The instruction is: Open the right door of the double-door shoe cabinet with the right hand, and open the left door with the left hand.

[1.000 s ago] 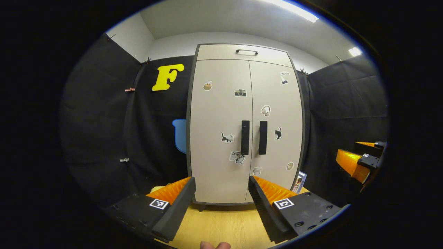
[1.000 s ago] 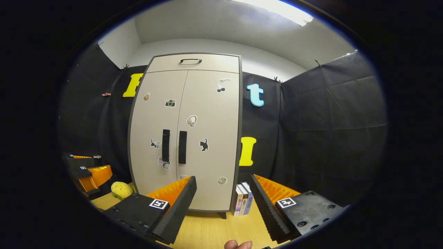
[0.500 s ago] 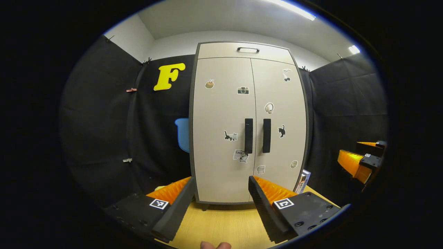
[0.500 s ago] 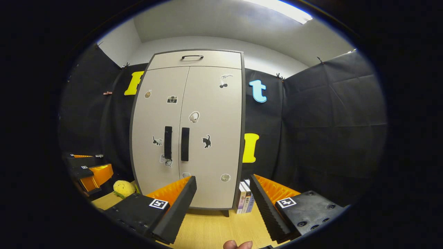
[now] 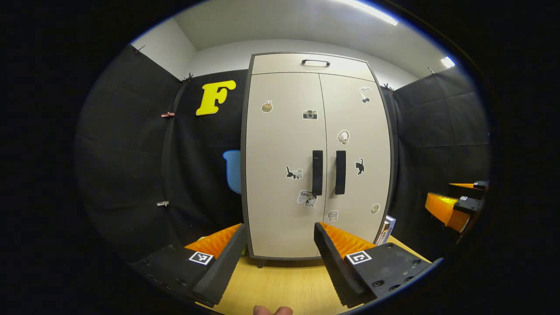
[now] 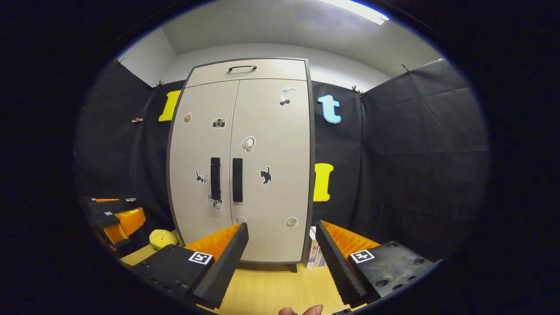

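A tall beige double-door cabinet (image 5: pixel 284 144) (image 6: pixel 267 131) stands on the wooden floor, both doors closed and dotted with stickers. Two dark vertical handles sit side by side at the middle seam: the left door's handle (image 5: pixel 317 172) (image 6: pixel 215 172) and the right door's handle (image 5: pixel 340 172) (image 6: pixel 237 173). My left gripper (image 5: pixel 280 234) is open, well short of the cabinet's lower front. My right gripper (image 6: pixel 282 232) is also open, short of the cabinet's lower right part. In the left gripper view, the right gripper (image 5: pixel 455 205) appears far right. The right gripper view has the left gripper (image 6: pixel 116 216) at its far left.
A drawer with a dark handle (image 5: pixel 315 63) tops the cabinet. Books (image 5: pixel 385 229) (image 6: pixel 316 258) stand by its right foot, a yellow plush toy (image 6: pixel 162 239) by its left foot. Black cloth walls close in both sides. Wooden floor (image 5: pixel 280 284) lies between me and the cabinet.
Both grippers have edged closer to the cabinet and shifted slightly, so it looks a little larger and sits further right in each view. Doors stay closed; both grippers stay open.
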The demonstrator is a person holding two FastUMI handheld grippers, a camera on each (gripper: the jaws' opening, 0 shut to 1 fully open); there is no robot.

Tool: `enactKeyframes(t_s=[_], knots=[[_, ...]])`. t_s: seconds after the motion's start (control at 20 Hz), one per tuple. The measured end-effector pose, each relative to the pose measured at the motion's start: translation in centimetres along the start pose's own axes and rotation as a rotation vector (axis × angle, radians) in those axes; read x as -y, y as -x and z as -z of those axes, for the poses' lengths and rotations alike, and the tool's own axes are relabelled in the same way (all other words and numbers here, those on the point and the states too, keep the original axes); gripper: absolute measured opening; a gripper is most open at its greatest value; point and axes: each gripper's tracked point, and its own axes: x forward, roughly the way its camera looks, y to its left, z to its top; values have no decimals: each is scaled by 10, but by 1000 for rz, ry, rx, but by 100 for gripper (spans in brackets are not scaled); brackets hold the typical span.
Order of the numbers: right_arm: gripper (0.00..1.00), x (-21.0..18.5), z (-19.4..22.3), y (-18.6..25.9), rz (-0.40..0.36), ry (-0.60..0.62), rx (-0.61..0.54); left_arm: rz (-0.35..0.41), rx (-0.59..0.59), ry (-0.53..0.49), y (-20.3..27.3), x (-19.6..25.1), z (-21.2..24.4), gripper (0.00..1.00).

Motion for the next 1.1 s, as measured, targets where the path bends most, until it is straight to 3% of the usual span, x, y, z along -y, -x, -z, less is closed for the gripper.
enactKeyframes(t_s=[0.25,0.65,1.1], knots=[[97,-17,-32,-39,-31,9,64,-10,0,-7,-3,-6,1,94],[98,-86,-56,-134,-137,-28,97,-37,0,-11,-1,-23,5,94],[97,-115,-17,-231,-105,-27,17,-84,-8,10,-1,-49,13,95]])
